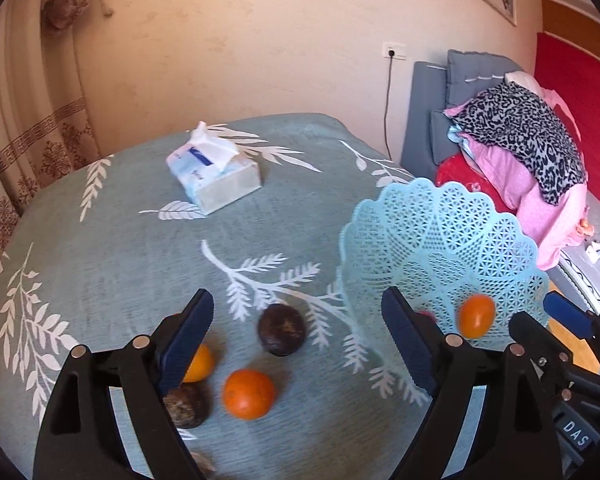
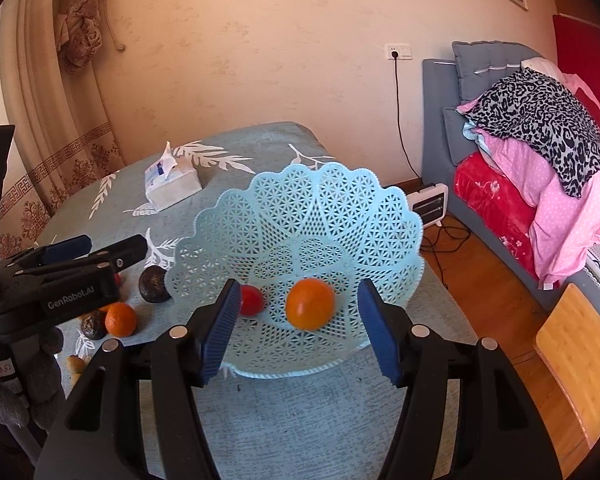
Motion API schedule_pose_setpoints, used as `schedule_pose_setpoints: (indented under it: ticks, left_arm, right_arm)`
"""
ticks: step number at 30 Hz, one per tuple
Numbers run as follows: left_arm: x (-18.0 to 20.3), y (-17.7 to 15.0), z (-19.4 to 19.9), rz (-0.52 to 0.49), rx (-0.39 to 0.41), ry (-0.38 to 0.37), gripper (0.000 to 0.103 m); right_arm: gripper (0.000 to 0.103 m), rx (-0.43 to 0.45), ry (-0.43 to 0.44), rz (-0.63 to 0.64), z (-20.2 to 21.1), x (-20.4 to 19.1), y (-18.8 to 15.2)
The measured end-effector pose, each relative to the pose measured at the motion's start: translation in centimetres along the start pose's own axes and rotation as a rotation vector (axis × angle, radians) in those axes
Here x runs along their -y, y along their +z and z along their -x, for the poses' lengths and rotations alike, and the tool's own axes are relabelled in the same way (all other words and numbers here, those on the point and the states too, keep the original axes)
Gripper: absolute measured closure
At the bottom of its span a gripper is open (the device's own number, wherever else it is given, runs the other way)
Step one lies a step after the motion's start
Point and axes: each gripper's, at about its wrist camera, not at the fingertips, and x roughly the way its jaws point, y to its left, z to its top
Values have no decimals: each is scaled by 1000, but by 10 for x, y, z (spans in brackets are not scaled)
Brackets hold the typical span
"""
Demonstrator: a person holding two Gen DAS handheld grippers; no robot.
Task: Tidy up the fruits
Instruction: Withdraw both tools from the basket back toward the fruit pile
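Both tools stand apart, empty: right tool point(image 2: 295, 328) over the basket point(image 2: 380, 216), where an orange point(image 2: 310, 304), blurred and perhaps rolling, lies. Next, centre the left tool point(image 1: 300, 344) squarely over a loose orange point(image 1: 248, 394) before closing.

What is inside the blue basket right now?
The blue basket holds an orange and a small red fruit, partly hidden by the right claw's finger. Nothing else shows.
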Motion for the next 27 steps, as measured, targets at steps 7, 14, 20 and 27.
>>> schedule_pose_setpoints:
  ticks: [7, 14, 20, 27]
  left_arm:
    - [-37, -5, 14, 40, 16, 54, 18]
    - [-86, -12, 22, 99, 16, 123, 18]
    - [-119, -22, 26, 153, 5, 150, 18]
    - [-137, -39, 15, 181, -44, 151, 18]
  right_arm:
    - [41, 5, 43, 20, 6, -16, -2]
    - [41, 6, 91, 59, 11, -39, -3]
    - [41, -27, 142, 83, 8, -59, -8]
    - [41, -69, 184, 126, 2, -87, -18]
